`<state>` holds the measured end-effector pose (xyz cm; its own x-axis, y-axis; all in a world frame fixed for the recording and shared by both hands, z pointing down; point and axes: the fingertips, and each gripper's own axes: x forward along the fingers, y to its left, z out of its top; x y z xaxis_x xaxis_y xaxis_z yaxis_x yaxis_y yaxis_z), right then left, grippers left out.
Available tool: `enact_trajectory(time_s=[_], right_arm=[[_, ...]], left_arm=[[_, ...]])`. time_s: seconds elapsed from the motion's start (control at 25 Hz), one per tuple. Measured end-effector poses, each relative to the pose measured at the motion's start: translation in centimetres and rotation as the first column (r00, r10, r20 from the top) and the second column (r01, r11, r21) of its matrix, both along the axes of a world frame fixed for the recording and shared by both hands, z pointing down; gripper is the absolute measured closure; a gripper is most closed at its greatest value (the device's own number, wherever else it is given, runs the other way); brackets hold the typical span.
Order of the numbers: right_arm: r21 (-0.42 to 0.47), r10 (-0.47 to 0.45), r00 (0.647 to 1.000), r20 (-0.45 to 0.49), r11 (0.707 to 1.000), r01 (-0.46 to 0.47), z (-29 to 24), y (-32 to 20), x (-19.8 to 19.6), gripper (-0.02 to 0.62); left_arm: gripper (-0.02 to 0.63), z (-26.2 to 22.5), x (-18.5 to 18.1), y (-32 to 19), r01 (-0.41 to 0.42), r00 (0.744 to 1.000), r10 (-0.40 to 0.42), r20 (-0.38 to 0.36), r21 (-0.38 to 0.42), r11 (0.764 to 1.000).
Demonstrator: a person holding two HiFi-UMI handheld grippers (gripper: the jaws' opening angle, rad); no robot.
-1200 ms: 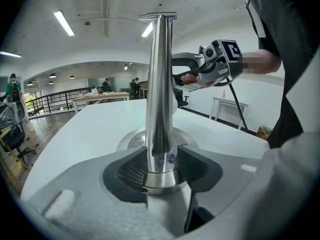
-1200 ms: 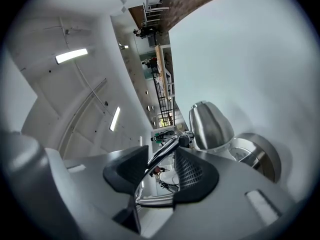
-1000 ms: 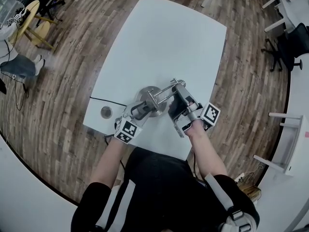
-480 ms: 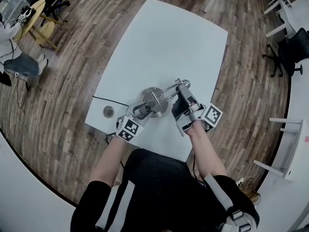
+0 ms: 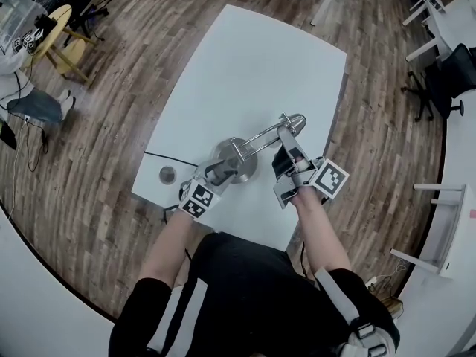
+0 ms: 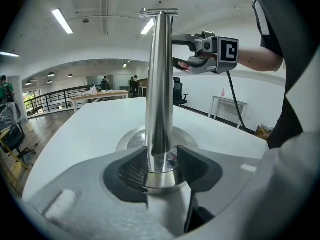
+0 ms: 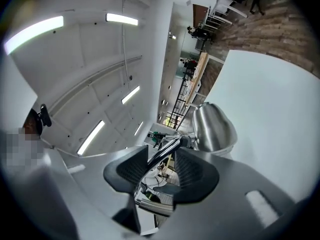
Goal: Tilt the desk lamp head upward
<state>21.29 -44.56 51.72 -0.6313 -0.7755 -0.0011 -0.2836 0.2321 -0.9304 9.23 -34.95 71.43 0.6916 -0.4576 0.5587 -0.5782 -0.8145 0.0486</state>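
Nearest, the person's two forearms reach out over the near edge of the white table; the left tongs are closed on the upright pole of the desk lamp just above its round base, both dark pads pressed against the shiny metal; the left tongs point slantwise down at it; to the right, the right tongs are held about level and rolled to one side, with their jaws standing fairly wide; the thin lamp arm crosses slantwise through the gap, lying against the edge of one pad, and the gap is broader than the rod, so it is not clamped; just past those jaws sits the lamp head, a silver dome at the far right end of the arm, raised clear of the table; the lamp stands near the table's near edge, roughly midway along it; left of the base a black cable runs to the table's left edge, beside a small round fitting; beyond lies wooden floor, with a wooden stool far left and a black office chair far right.
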Motion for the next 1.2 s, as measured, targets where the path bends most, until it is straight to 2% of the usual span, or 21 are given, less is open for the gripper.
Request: enact_trajectory(time_s=[0.36, 1.2], right_arm=[[0.104, -0.011, 0.993, -0.121, 0.994, 0.024, -2.4, -0.2, -0.3, 0.430], [0.226, 0.023, 0.948, -0.319, 0.973, 0.052, -6.0, 0.1, -0.9, 0.443]], left_arm=[[0.410, -0.1, 0.0, -0.1, 0.005, 1.000, -0.005, -0.013, 0.007, 1.000], [0.410, 0.1, 0.1, -0.3, -0.008, 1.000, 0.008, 0.006, -0.013, 1.000]])
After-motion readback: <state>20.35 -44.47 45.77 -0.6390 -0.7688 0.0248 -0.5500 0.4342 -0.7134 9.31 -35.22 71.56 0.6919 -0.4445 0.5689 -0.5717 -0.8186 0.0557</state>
